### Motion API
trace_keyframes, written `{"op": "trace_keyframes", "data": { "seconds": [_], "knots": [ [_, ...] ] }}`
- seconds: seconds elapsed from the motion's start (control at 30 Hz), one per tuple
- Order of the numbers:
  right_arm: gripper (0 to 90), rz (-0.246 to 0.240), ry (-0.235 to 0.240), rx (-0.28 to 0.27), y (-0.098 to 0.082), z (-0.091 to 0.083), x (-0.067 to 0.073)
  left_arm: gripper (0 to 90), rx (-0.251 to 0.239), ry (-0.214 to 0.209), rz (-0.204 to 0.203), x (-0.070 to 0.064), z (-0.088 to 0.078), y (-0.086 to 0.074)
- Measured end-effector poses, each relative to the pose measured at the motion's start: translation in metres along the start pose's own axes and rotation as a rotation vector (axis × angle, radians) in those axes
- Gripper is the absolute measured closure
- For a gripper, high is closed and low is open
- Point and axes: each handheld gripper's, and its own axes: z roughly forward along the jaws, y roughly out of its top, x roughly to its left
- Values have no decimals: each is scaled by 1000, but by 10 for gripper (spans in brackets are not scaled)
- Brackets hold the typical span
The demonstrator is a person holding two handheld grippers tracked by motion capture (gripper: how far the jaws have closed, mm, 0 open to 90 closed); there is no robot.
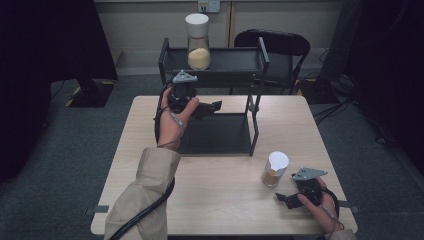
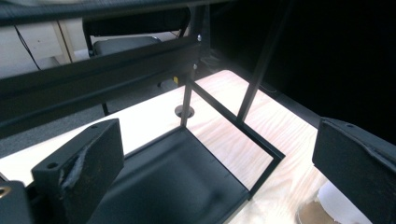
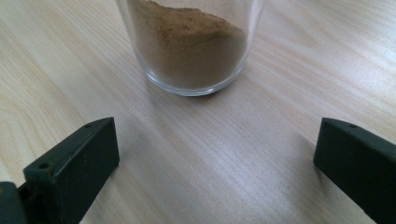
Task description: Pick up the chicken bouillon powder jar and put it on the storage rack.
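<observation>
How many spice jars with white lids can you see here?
2. One jar of yellow powder stands on the rack's top shelf; one jar of brown powder stands on the table.

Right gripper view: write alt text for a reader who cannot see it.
A clear glass jar of brown powder stands on a pale wooden table, just ahead of the right gripper. Its two black jaws stand wide open, apart from the jar.

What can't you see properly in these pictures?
- The brown-powder jar: in the right gripper view, the top edge cuts off its lid.
- The same jar in the left gripper view: one black jaw and the bottom edge hide most of it.
- The yellow-powder jar on the black rack: too small in the high view to read any label.
</observation>
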Motion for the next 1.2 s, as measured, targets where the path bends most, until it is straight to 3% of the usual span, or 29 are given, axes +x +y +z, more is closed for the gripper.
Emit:
{"op": "trace_keyframes", "data": {
  "seconds": [0.27,0.97,1.2],
  "knots": [
    [0,2,-2,-2,0,0,0,15,16,-16,18,0,0,-13],
    [0,3,-2,-2,-1,0,1,15,36,-27,-14,6,-5,-57],
    [0,5,-2,-1,0,0,1,15,41,-35,-2,3,-5,-69]
  ]
}}
